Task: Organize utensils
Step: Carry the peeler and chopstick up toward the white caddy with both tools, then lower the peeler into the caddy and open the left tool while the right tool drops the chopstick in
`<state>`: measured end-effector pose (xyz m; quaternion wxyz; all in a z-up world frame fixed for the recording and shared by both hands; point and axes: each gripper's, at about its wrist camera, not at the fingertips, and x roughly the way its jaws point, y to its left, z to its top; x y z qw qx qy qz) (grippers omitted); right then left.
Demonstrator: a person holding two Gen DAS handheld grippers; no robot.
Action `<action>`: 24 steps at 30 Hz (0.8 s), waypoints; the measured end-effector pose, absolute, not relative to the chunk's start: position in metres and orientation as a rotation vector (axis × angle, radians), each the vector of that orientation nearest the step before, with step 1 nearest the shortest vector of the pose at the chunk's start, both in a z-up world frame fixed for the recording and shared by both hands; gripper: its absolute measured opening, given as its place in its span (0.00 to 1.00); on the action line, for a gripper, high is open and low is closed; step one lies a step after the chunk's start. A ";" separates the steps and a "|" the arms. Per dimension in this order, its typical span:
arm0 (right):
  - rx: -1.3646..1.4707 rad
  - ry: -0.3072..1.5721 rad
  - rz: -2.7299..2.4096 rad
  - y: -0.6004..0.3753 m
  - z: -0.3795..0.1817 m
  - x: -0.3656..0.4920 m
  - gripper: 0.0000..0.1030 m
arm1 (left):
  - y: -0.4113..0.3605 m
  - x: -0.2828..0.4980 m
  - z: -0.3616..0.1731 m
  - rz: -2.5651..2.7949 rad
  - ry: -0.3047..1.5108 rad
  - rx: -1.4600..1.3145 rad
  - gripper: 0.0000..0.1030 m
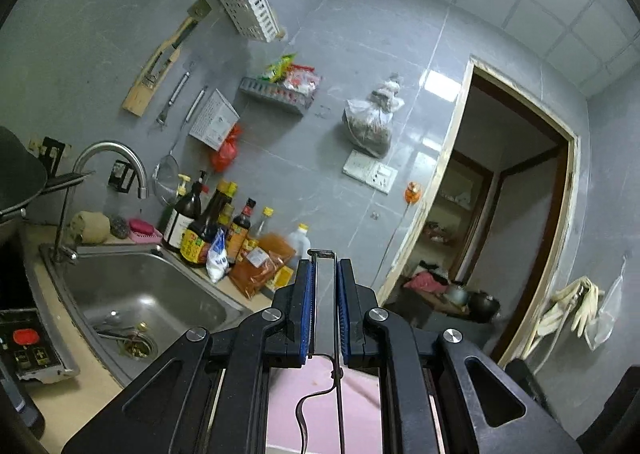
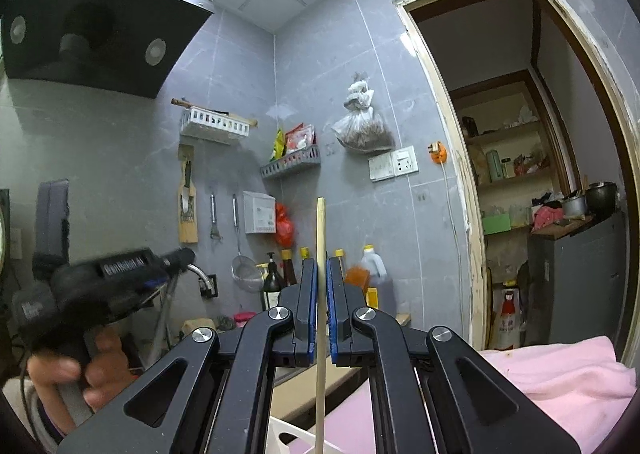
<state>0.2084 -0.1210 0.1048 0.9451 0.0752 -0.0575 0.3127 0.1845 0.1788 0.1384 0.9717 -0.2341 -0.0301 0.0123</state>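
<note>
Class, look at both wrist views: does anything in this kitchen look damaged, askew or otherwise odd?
The door frame looks damaged: its pale paint is chipped and peeling along the left post. On the counter, an orange packet lies slumped against the bottles rather than standing. Nothing looks spilled.

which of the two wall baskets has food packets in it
The grey basket, the lower one, nearer the corner; red and yellow-green packets stand in it. The white basket higher up, nearer the range hood, shows none.
</note>
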 end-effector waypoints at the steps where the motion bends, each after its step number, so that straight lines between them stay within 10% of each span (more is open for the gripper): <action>1: 0.154 -0.116 0.638 -0.121 0.104 0.209 0.03 | 0.181 0.183 0.139 0.033 -0.071 -0.471 0.09; 24: 0.109 -0.046 0.612 -0.106 0.072 0.224 0.03 | 0.171 0.215 0.077 0.167 0.051 -0.441 0.09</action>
